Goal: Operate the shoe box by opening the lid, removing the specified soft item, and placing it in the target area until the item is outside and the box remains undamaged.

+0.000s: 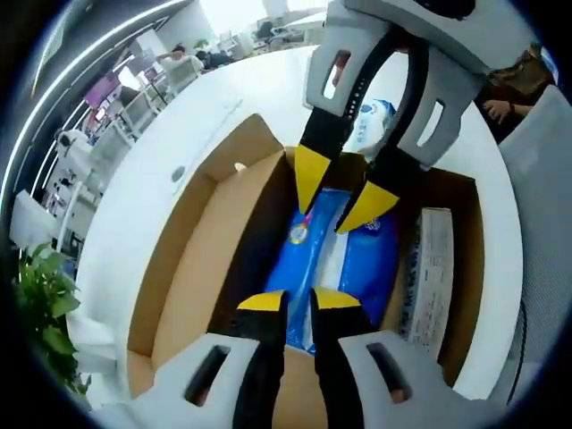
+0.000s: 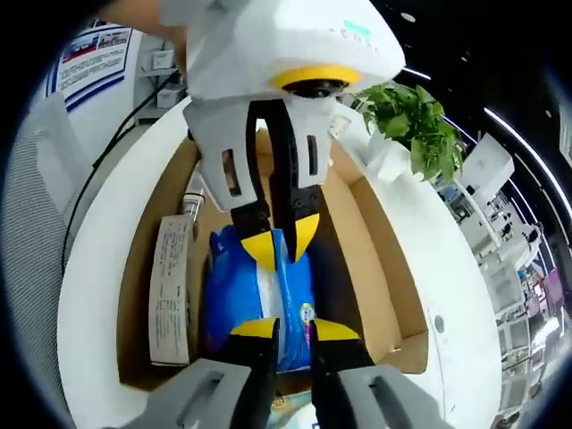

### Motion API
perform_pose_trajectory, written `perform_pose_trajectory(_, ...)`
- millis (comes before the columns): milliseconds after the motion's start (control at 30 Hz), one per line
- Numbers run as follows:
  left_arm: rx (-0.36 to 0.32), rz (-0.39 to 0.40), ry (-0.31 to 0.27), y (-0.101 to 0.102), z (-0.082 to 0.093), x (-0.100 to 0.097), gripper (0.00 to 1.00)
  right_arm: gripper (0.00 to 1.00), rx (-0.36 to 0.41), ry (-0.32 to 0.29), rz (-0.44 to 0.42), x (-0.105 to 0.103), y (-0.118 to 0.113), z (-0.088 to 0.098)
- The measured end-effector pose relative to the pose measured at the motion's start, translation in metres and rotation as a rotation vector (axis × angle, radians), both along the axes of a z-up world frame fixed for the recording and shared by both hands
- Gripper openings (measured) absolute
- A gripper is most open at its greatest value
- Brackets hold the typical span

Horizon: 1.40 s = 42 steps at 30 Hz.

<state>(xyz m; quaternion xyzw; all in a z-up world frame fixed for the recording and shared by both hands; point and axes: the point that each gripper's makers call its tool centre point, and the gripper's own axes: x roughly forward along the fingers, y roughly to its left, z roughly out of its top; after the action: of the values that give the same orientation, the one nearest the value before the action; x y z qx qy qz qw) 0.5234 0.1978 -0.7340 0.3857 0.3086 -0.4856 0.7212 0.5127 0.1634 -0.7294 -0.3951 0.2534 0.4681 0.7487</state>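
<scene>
Shoe box (image 1: 192, 268): open, on white worktop (image 1: 214, 107). Blue soft pack (image 1: 357, 259): inside, mid-box, beside a labelled side wall. Left gripper (image 1: 299, 302) and right gripper (image 2: 295, 331): jaws narrowly parted at opposite ends of pack, grasp uncertain. Step: removal. Next: pinch and lift clear of walls.

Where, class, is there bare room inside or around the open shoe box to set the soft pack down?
Bare cardboard lies on the opened lid beside the box, and the white table beyond it is free. Inside is crowded: the blue pack, a printed paper, and both claws, left and right.
</scene>
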Motion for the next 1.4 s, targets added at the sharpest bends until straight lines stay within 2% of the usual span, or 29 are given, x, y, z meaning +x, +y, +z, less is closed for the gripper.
perform_pose_trajectory(133, -0.007, -0.002, -0.014, 0.001, 0.0, 0.003, 0.0, 0.0, -0.023, -0.007, -0.004, 0.003, -0.003, -0.003)
perform_pose_trajectory(433, -0.015, 0.005, -0.024, 0.001, 0.006, 0.003, 0.0, 0.0, -0.021, -0.018, -0.004, 0.001, -0.003, 0.0)
perform_pose_trajectory(600, -0.024, 0.012, -0.032, 0.003, 0.012, -0.001, 0.0, 0.0, 0.006, -0.019, -0.021, -0.001, -0.003, 0.006)
perform_pose_trajectory(833, -0.042, 0.02, -0.073, 0.007, 0.027, -0.001, 0.0, 0.0, 0.033, -0.043, -0.02, -0.003, 0.001, 0.02)
perform_pose_trajectory(1200, -0.059, 0.039, -0.093, 0.007, 0.05, 0.001, 0.0, 0.0, 0.067, -0.073, -0.033, 0.0, 0.001, 0.044)
perform_pose_trajectory(1400, -0.027, 0.007, -0.102, 0.006, 0.063, 0.0, 0.0, 0.0, 0.082, -0.09, -0.038, -0.002, 0.001, 0.056)
